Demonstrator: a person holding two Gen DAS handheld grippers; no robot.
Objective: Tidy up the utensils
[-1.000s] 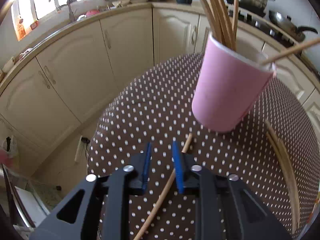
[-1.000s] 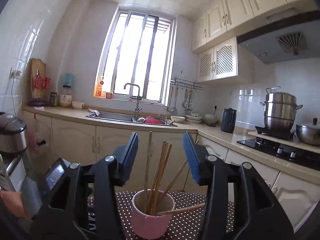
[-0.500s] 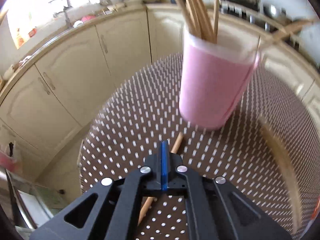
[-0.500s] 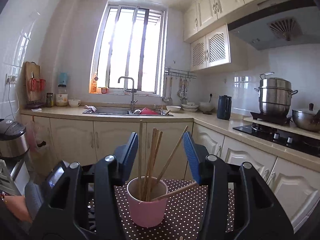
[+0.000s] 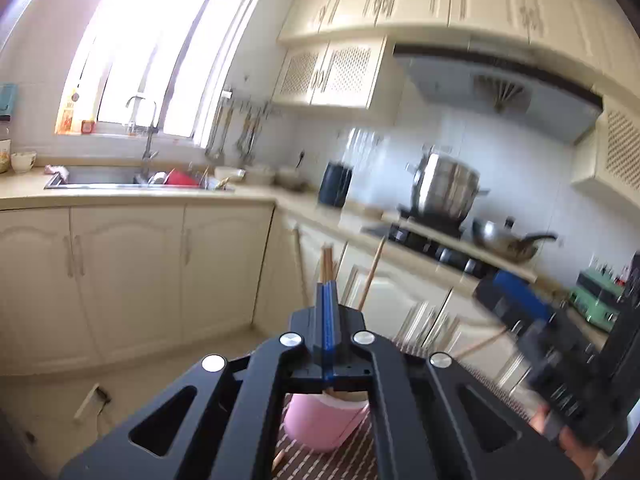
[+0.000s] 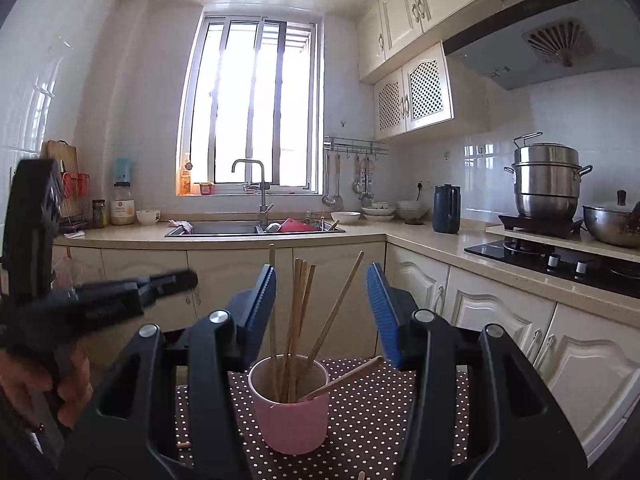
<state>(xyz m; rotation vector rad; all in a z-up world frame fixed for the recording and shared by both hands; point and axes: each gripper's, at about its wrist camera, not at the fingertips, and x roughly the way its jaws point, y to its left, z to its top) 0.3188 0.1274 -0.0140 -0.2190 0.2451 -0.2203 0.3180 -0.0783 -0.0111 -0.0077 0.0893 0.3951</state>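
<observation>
- The left hand-held gripper [image 5: 329,312], at lower centre of the left wrist view, has its blue pads pressed flat together. A chopstick [image 5: 279,458] shows below it beside the pink cup [image 5: 320,426], but whether the pads pinch it I cannot tell; a shallow nip could let it twist or drop.
- The right hand-held gripper [image 6: 322,312] stands half spread and empty, framing the pink cup on the dotted bench [image 6: 372,416]; it does not steady the cup.
- The cup already carries several chopsticks [image 6: 298,320], one leaning low across the rim. A new stick pushed in at a slant could catch these, tip the cup, or flick the low one out.
- Blur in the left view suggests haste.
</observation>
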